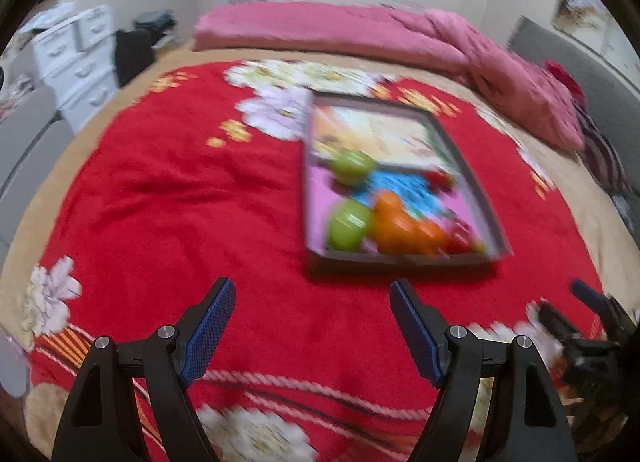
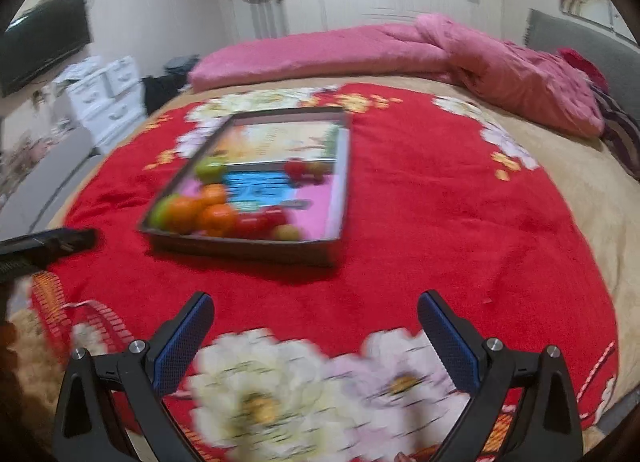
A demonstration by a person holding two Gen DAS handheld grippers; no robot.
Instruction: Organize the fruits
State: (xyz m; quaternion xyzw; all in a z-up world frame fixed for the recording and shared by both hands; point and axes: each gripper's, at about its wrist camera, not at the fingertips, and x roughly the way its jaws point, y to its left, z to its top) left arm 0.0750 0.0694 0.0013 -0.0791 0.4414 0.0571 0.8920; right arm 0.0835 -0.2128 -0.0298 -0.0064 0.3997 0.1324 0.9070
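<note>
Nearest the lenses: left gripper (image 1: 312,294) and right gripper (image 2: 316,308), each hanging with blue-padded jaws spread wide and nothing between them, hovering over bare red floral blanket (image 1: 168,198). Right gripper also showing at the right edge of the left wrist view, left gripper at the left edge of the right wrist view, so standing side by side on the near side of the bed.

Middle ground: shallow rectangular tray (image 2: 338,182) with a printed floor, lying flat on the blanket just beyond both grippers. Sitting inside it, all crowded toward the near end: two green apples (image 1: 350,224), a cluster of oranges (image 2: 208,214), small red fruits (image 2: 260,222) and one yellowish fruit (image 2: 286,232); exact count blurred by motion. A second red group (image 2: 302,170) resting farther up the tray, near its right wall. No fruit lying loose on the blanket in either view.

Judging progress: all visible fruit already lying within the tray, kinds partly grouped but touching and mixed at the near end; fitting equally a gathered, finished tray or a heap awaiting sorting by kind.

Room for moving: far half of the tray floor bare; low tray walls likely catching a low approach; wide clear blanket left and right.

Far ground: folded pink quilt (image 1: 360,30) bordering the far edge.
</note>
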